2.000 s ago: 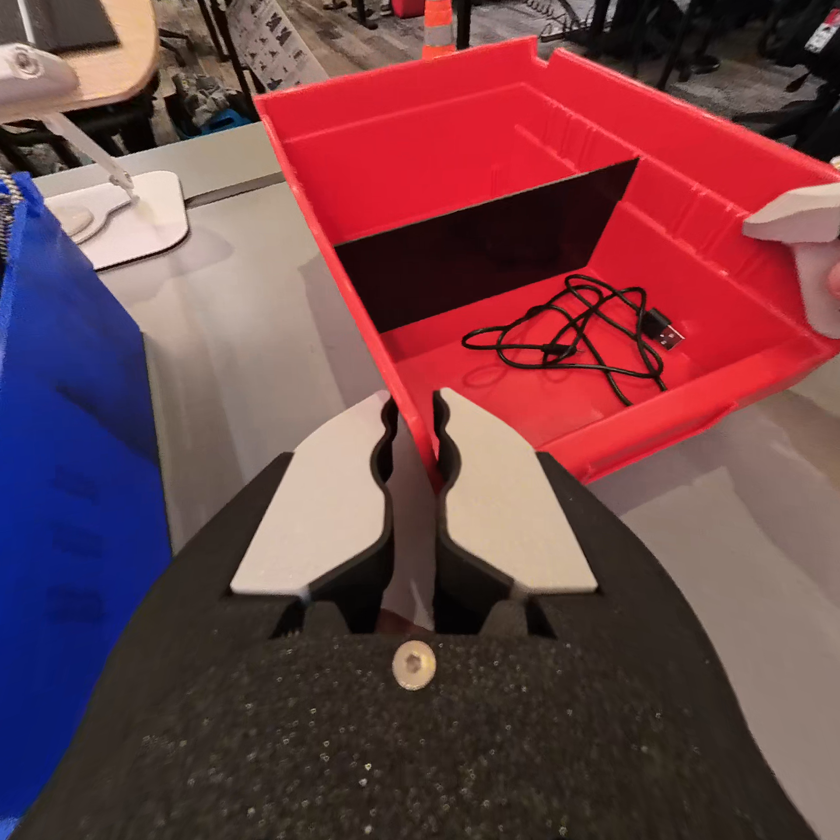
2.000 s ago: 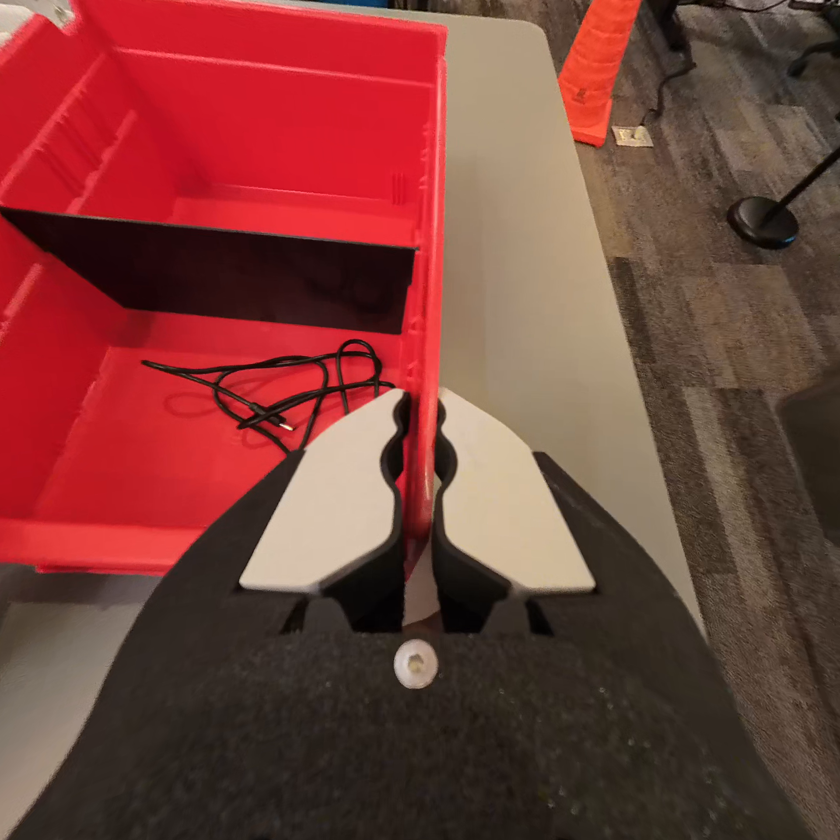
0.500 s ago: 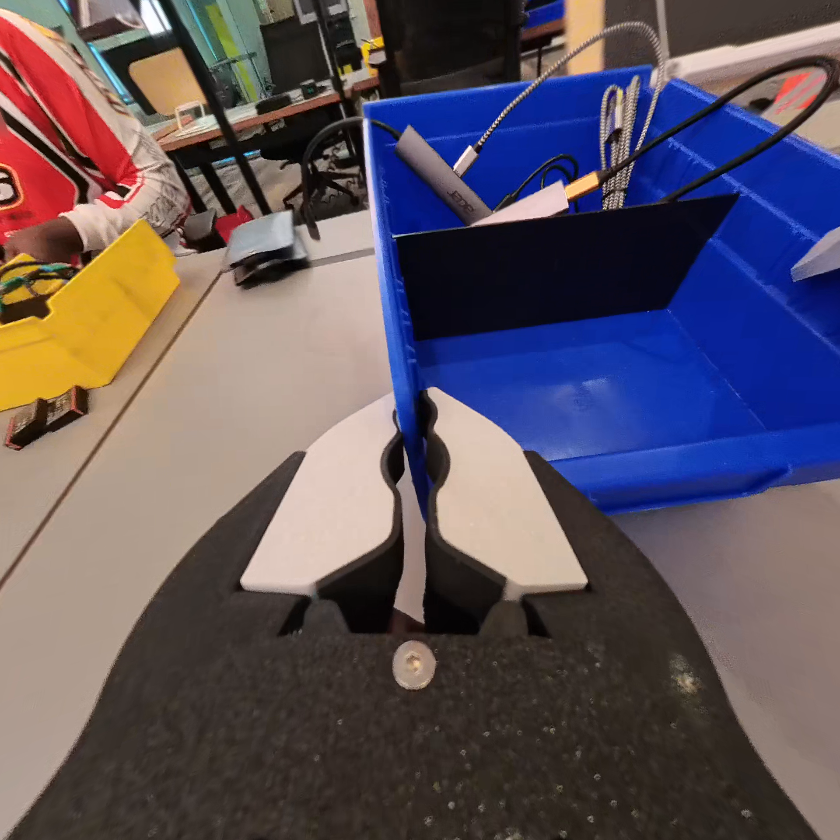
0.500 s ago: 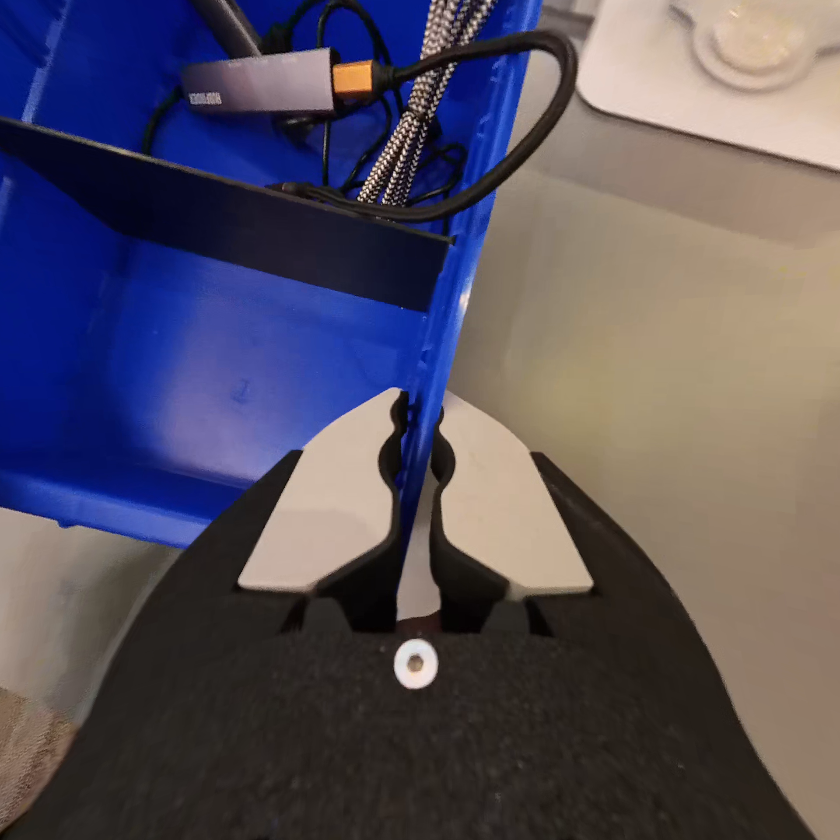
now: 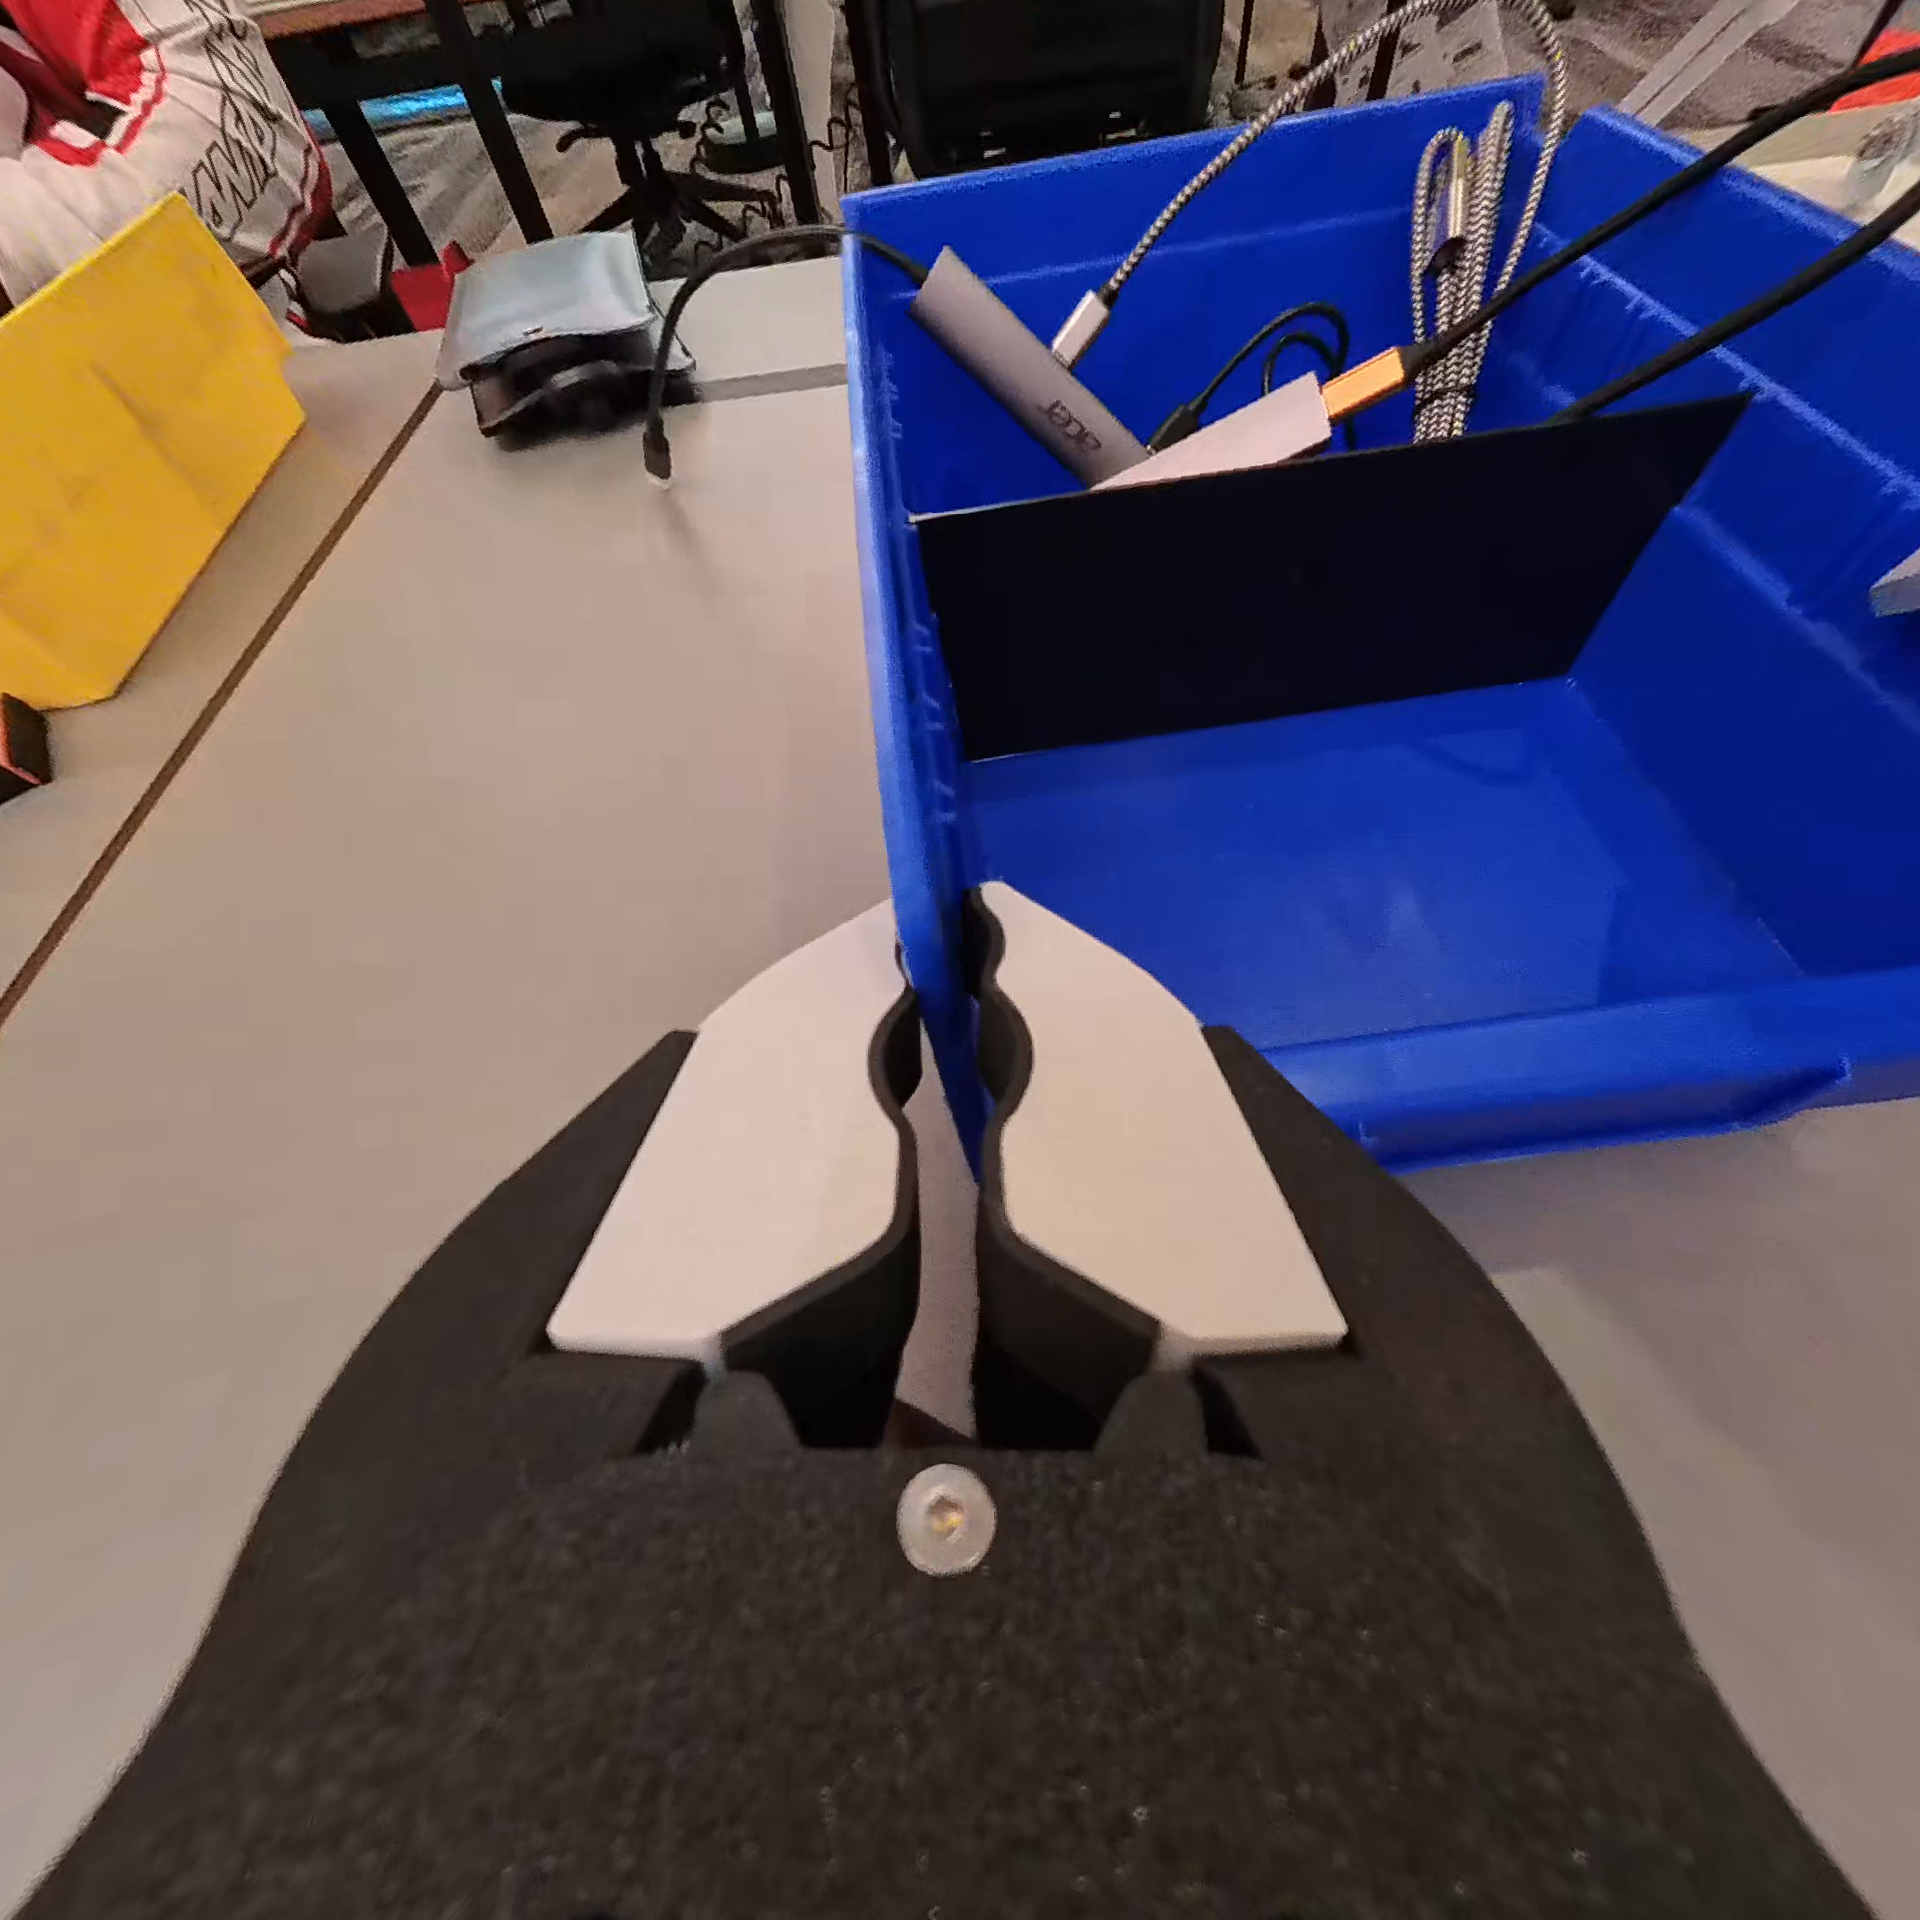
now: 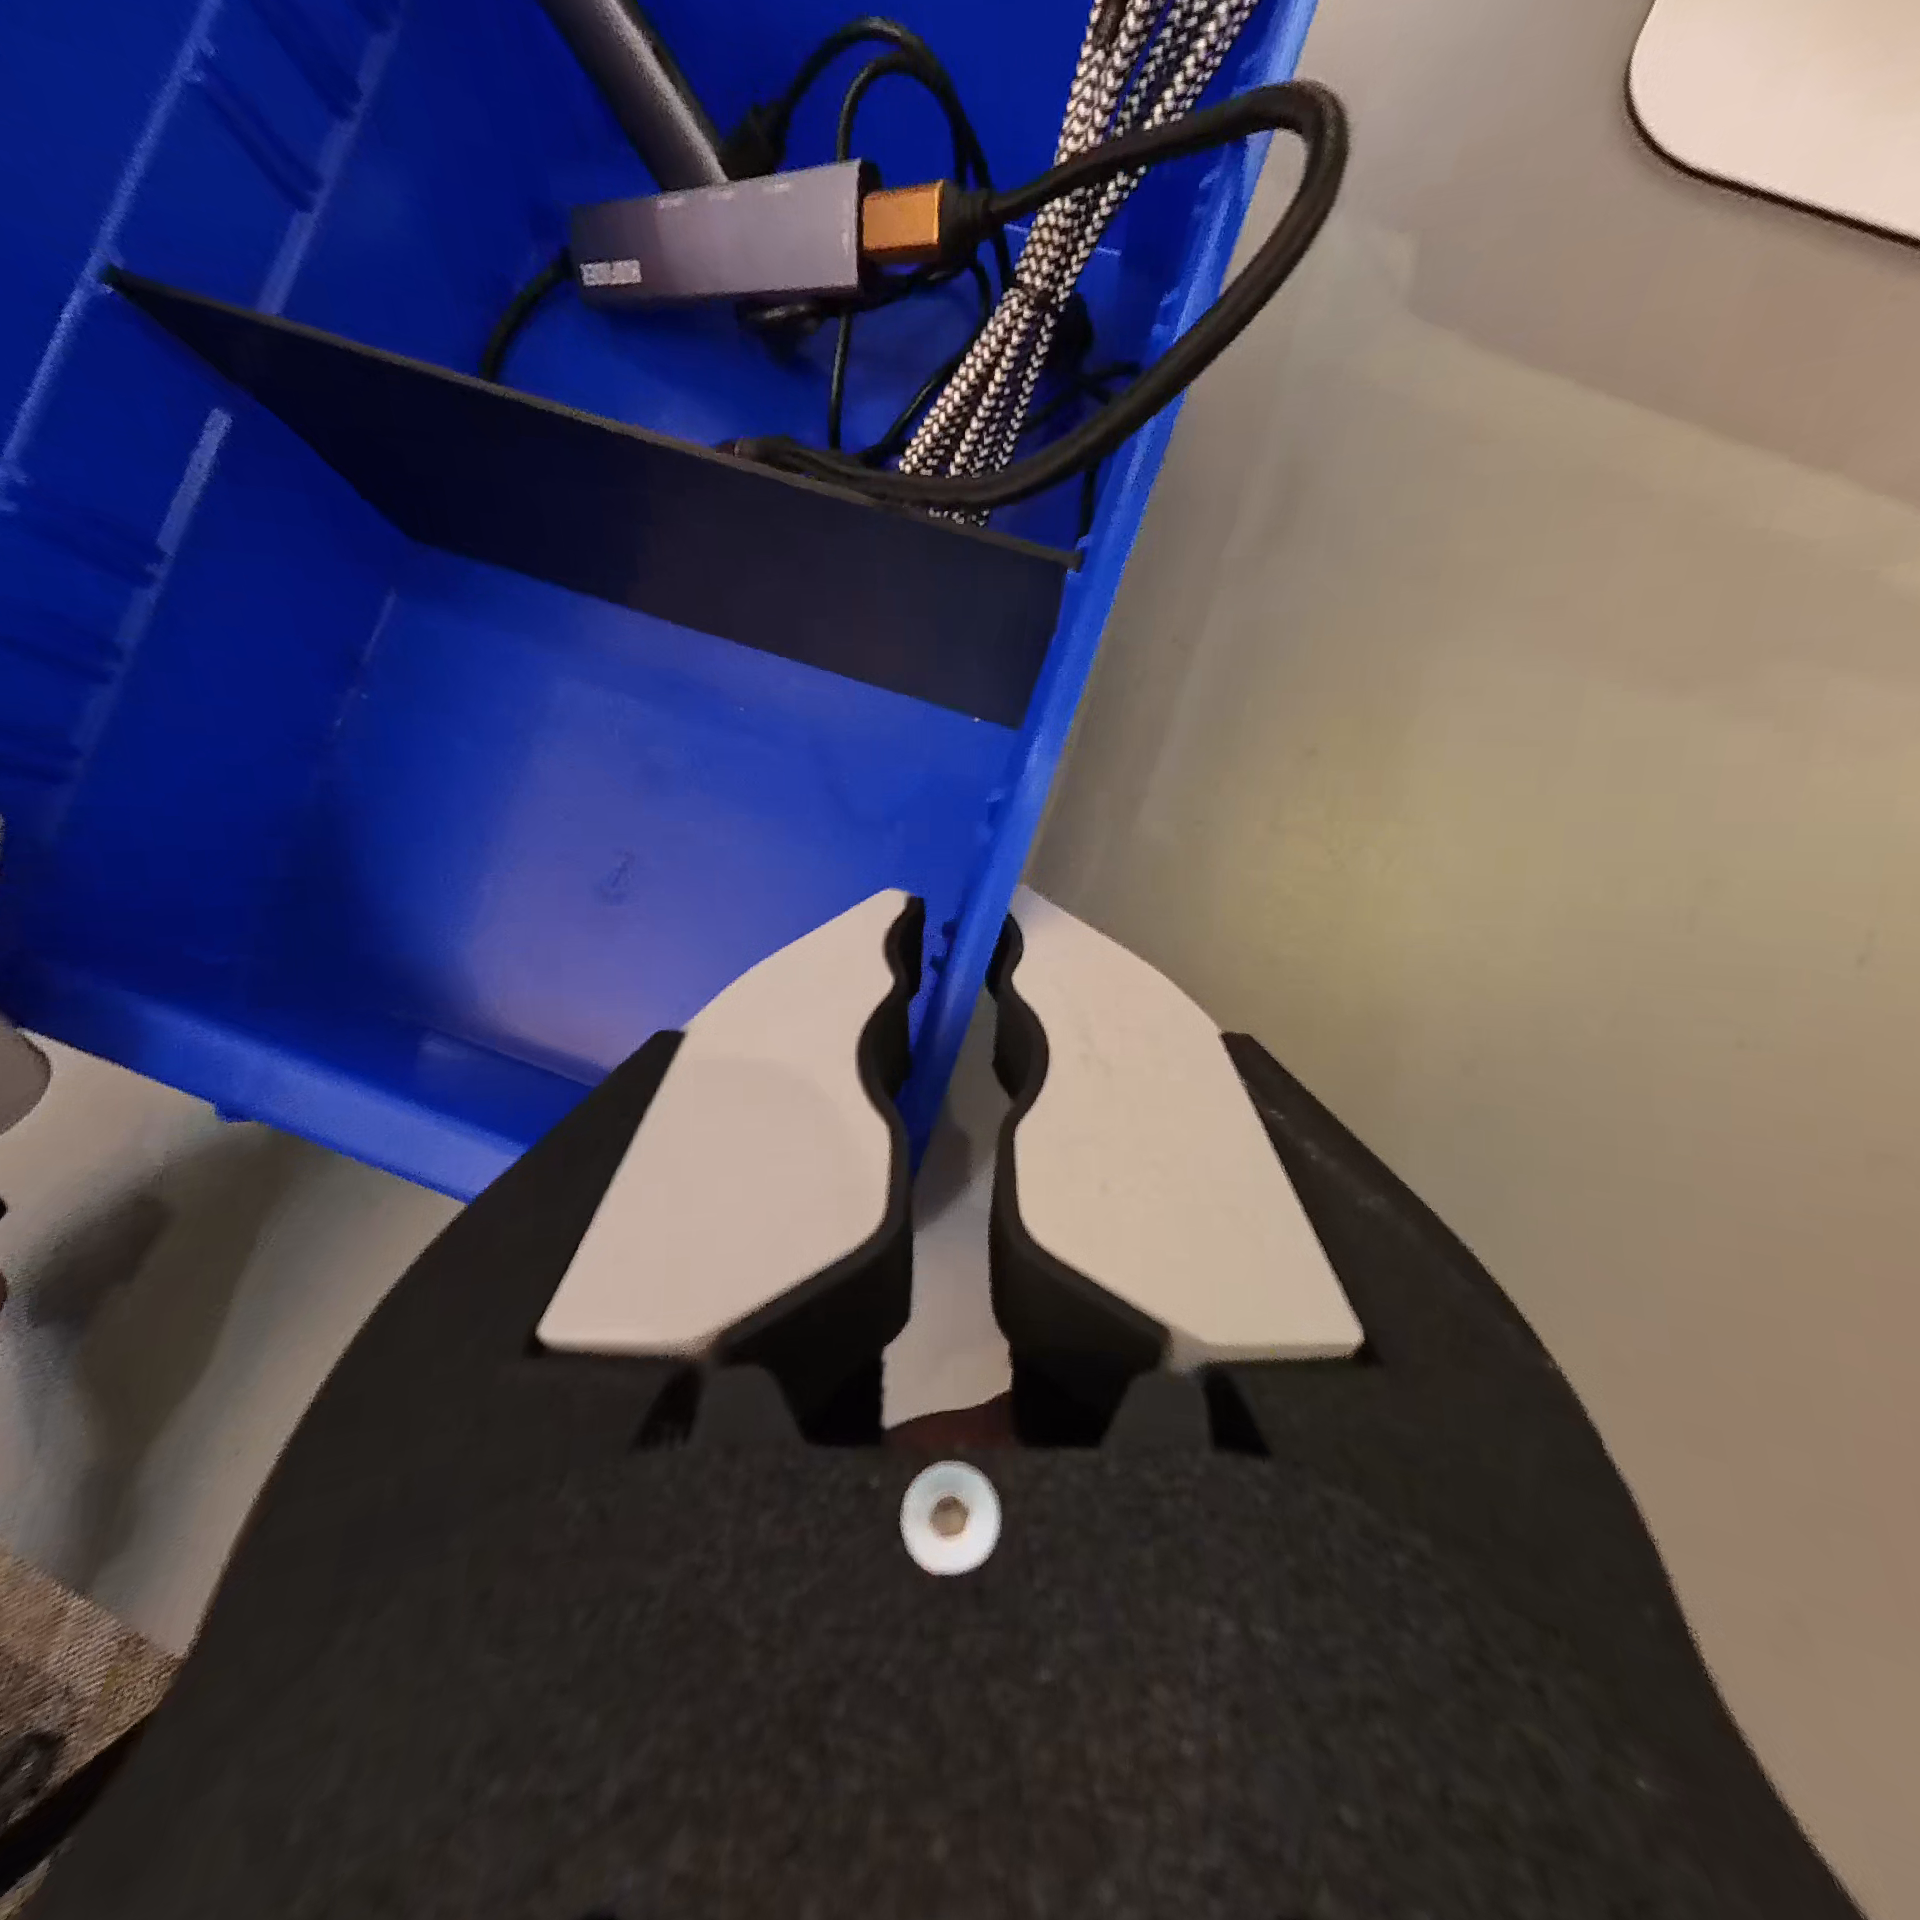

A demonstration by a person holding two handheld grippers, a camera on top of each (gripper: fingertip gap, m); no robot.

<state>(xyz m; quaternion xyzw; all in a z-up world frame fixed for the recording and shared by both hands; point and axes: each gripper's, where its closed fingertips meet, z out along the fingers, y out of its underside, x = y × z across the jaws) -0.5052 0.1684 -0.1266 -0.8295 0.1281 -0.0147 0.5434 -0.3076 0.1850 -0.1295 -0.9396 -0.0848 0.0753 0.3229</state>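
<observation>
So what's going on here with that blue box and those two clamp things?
A person holds two hand-held grippers, and each is clamped on a side wall of the blue bin near its front. The left gripper pinches the left wall, the right gripper the right wall. A dark divider splits the bin: the near half looks empty, the far half holds cables and a grey hub. The bin sits on a grey table, with a yellow bin off to the left.
</observation>
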